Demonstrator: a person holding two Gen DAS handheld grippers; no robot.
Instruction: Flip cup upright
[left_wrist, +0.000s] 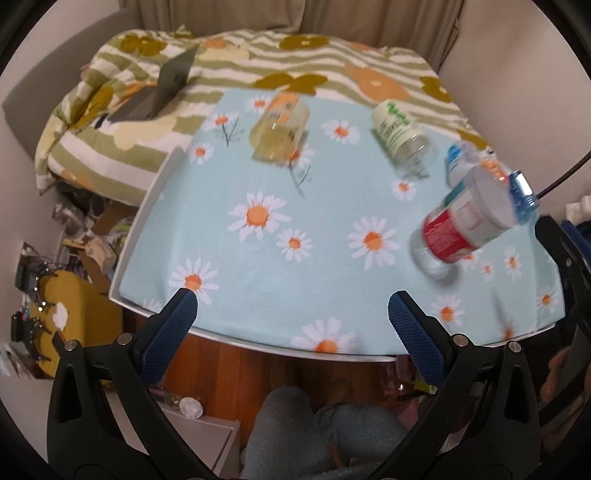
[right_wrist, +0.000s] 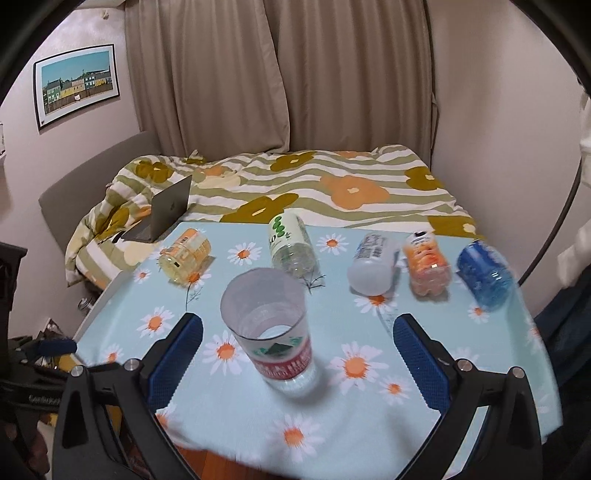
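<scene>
Right wrist view shows the cup (right_wrist: 271, 328) standing mouth-up on the surface (right_wrist: 369, 424) between my spread, empty right tongs (right_wrist: 297, 345), left tongs (left_wrist: 291, 314) likewise spread, so flipping looks done

A white-rimmed counter (right_wrist: 96, 295) under a pale blue daisy-print cloth (right_wrist: 332, 413) carries an upright clear plastic cup with a red label (right_wrist: 271, 328) and five bottles lying on their sides.
</scene>
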